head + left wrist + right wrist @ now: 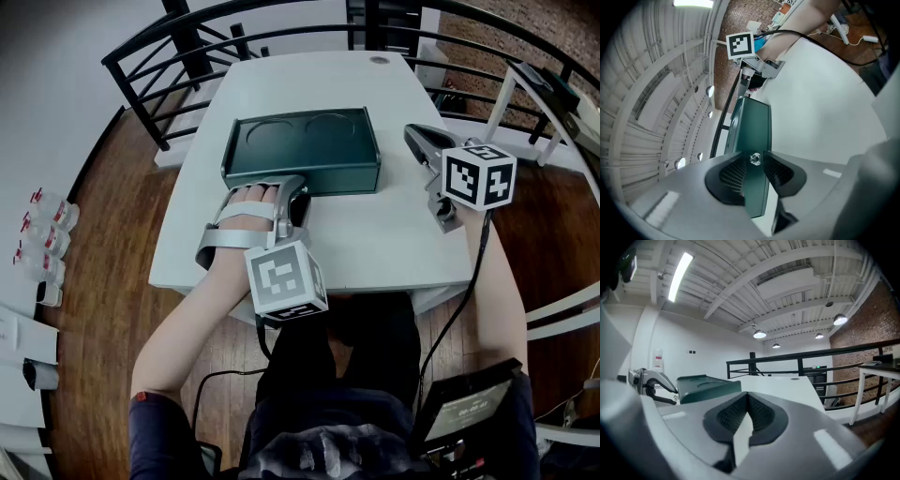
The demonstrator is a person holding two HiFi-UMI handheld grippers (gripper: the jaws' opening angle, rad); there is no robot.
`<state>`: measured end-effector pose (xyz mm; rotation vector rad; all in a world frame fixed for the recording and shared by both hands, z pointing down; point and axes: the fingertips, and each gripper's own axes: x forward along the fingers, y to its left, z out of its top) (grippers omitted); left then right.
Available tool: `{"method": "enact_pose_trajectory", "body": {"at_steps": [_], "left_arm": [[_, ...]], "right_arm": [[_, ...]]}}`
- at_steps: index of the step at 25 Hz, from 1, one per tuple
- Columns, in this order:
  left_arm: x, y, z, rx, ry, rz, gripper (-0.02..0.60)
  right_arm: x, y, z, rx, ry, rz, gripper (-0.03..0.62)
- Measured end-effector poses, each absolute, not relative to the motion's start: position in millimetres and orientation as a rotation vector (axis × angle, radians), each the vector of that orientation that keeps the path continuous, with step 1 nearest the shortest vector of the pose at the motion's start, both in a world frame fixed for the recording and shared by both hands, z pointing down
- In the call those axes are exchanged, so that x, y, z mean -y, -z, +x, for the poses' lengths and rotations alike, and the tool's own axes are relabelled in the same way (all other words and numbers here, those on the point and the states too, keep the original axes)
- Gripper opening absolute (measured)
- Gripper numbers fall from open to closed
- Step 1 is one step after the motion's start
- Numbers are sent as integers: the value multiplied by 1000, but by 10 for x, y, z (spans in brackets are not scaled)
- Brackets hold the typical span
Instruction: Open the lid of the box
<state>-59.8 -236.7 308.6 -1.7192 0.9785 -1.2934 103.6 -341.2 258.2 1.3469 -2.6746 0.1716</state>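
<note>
A dark green box (300,145) with two round dents in its lid lies on the white table (375,234). My left gripper (298,195) is at the box's front wall, near its left end. In the left gripper view the box (752,126) runs away between the jaws, and my left gripper (754,157) is shut on a small metal knob (754,159) on the box's front. My right gripper (412,133) rests to the right of the box, apart from it. Its jaws (748,397) meet with nothing between them, and the box (705,383) shows off to the left.
A black railing (178,37) curves around the table's far side. Several small bottles (42,244) stand on the wooden floor at the left. A white side table (553,94) is at the right, and a screen device (464,408) hangs near my waist.
</note>
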Motion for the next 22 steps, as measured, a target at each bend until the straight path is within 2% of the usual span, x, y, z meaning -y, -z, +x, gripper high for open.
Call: {"method": "enact_pose_trajectory", "body": {"at_steps": [3,22], "left_arm": [[2379,-3113,-614,-980,1320,-1646,87],[1808,-3095,-540,-960,1334,-1761,81]], "right_arm": [[3399,-2589,1052,2674,-173,1348,5],[3435,-2602,1125,2678,-173,1344,5]]}}
